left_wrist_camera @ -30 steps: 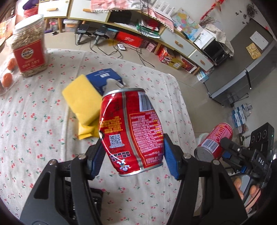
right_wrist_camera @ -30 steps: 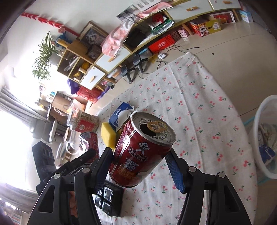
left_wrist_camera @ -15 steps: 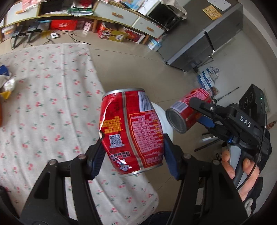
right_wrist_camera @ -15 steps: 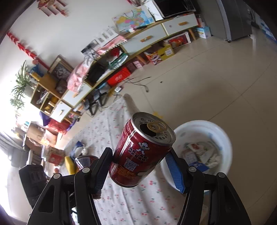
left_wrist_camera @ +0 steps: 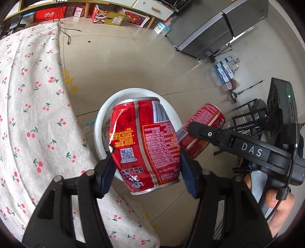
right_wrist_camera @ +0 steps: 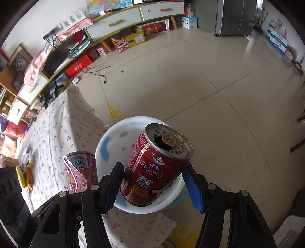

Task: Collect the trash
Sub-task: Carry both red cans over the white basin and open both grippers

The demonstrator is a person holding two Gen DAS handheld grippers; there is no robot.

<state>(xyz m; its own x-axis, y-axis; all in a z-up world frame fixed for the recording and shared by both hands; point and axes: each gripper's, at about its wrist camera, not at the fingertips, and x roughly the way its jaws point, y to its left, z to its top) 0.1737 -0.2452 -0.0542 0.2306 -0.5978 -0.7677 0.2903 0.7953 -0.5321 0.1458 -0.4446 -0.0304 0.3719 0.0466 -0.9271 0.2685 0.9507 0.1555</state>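
Observation:
My left gripper (left_wrist_camera: 146,171) is shut on a dented red can (left_wrist_camera: 144,137), its blue pads pressing the can's sides. Below it, a white bin (left_wrist_camera: 99,122) stands on the floor by the table's edge. My right gripper (right_wrist_camera: 153,186) is shut on a second red can (right_wrist_camera: 152,171) with an open pull-tab top, tilted above the same white bin (right_wrist_camera: 114,137). In the left wrist view the second can (left_wrist_camera: 204,122) hangs just right of the first. The right wrist view shows the dented can (right_wrist_camera: 82,167) at lower left. The bin's contents are hidden behind the cans.
A table under a cherry-print cloth (left_wrist_camera: 28,114) fills the left side, with a yellow item (right_wrist_camera: 21,177) lying on it. Tiled floor (right_wrist_camera: 209,76) stretches beyond the bin. A low cabinet with drawers (right_wrist_camera: 133,17), a grey appliance (left_wrist_camera: 219,32) and stacked boxes (left_wrist_camera: 226,68) line the far walls.
Both grippers have swung off the table and tipped downward, so both cans now hang over the white bin. Each can stays clamped as before.

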